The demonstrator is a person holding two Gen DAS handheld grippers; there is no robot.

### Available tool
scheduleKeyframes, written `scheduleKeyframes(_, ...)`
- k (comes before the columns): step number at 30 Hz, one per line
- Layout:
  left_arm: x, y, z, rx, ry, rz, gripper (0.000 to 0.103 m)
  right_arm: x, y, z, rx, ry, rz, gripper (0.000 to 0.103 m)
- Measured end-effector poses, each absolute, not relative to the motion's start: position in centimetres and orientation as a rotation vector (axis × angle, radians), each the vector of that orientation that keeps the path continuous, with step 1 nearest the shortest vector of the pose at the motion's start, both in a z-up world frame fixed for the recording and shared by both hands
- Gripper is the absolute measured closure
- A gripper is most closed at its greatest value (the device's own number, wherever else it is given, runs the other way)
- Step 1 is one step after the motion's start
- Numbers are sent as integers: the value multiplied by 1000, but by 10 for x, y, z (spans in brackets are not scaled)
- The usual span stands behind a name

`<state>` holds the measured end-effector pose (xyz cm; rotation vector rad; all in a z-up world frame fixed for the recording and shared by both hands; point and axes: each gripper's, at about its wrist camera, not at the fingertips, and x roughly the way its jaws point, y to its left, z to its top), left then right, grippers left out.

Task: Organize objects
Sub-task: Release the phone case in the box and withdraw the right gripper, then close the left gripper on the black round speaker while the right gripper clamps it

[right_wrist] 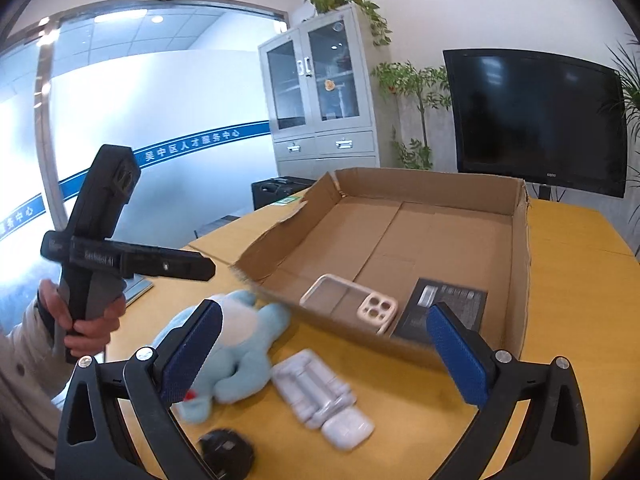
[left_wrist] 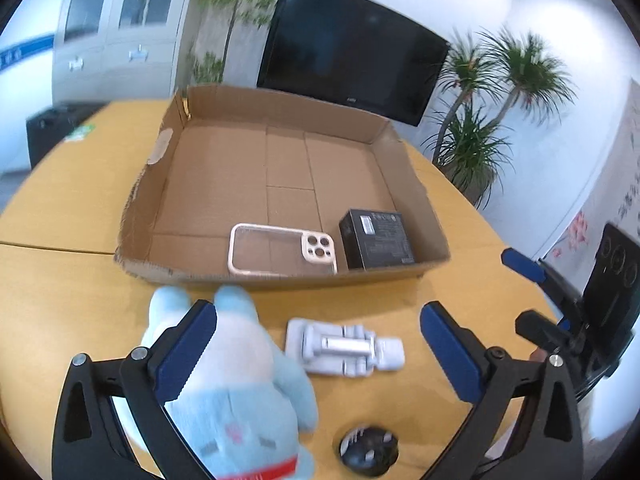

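Observation:
A shallow cardboard box (left_wrist: pixel 280 100) (right_wrist: pixel 520 248) lies on the yellow table and holds a clear phone case (left_wrist: pixel 282 250) (right_wrist: pixel 350 302) and a small black box (left_wrist: pixel 376 238) (right_wrist: pixel 444 308). In front of the box lie a light blue plush toy (left_wrist: pixel 240 376) (right_wrist: pixel 236 344), a white folded stand (left_wrist: pixel 344 348) (right_wrist: pixel 316 388) and a black round object (left_wrist: pixel 368 450) (right_wrist: pixel 226 454). My left gripper (left_wrist: pixel 316 348) is open above the plush and stand, its left finger over the plush. My right gripper (right_wrist: pixel 324 356) is open above the stand.
The yellow table (left_wrist: pixel 60 220) (right_wrist: pixel 580 260) ends in a curved far edge. A black monitor (left_wrist: pixel 352 48) (right_wrist: pixel 536 120), potted plants (left_wrist: pixel 488 120) and a grey cabinet (right_wrist: pixel 320 92) stand behind. The right gripper's body (left_wrist: pixel 580 308) shows at right in the left wrist view.

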<state>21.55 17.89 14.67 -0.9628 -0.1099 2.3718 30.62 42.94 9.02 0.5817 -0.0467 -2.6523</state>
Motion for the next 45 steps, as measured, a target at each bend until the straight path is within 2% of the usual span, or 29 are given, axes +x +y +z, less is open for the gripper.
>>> scheduleKeyframes(3, 243, 170, 132, -941, -153, 2404, 1, 330, 422, 72, 619, -66, -2641, 0)
scheduleKeyframes(9, 274, 159, 82, -1069, -247, 2315, 1, 360, 420, 22, 775, -140, -2585, 0)
scheduleKeyframes(14, 296, 173, 72, -1080, -197, 2225, 1, 373, 416, -12, 865, -220, -2529, 0)
scheduleKeyframes(18, 308, 198, 70, -1081, -72, 2146, 1, 378, 406, -24, 869, -223, -2512, 0)
scheduleKeyframes(23, 309, 220, 62, -1109, 18, 2096, 1, 377, 382, -36, 901, -134, -2515, 1)
scheduleKeyframes(27, 303, 222, 54, -1154, 30, 2096, 1, 371, 366, -42, 900, -94, -2512, 6)
scheduleKeyframes(30, 299, 222, 50, -1177, 44, 2083, 1, 362, 358, -47, 939, -80, -2498, 16)
scheduleKeyframes(35, 297, 226, 45, -1193, 92, 2059, 1, 351, 346, -53, 1002, -29, -2486, 22)
scheduleKeyframes(38, 294, 227, 43, -1206, 88, 2044, 1, 347, 339, -55, 1009, -1, -2475, 30)
scheduleKeyframes(40, 292, 227, 41, -1218, 93, 2040, 1, 344, 339, -58, 1027, 10, -2462, 43)
scheduleKeyframes(41, 290, 227, 40, -1225, 92, 2034, 1, 342, 340, -59, 1039, 10, -2460, 46)
scheduleKeyframes(45, 288, 229, 40, -1227, 86, 2010, 1, 341, 349, -57, 1051, 18, -2440, 47)
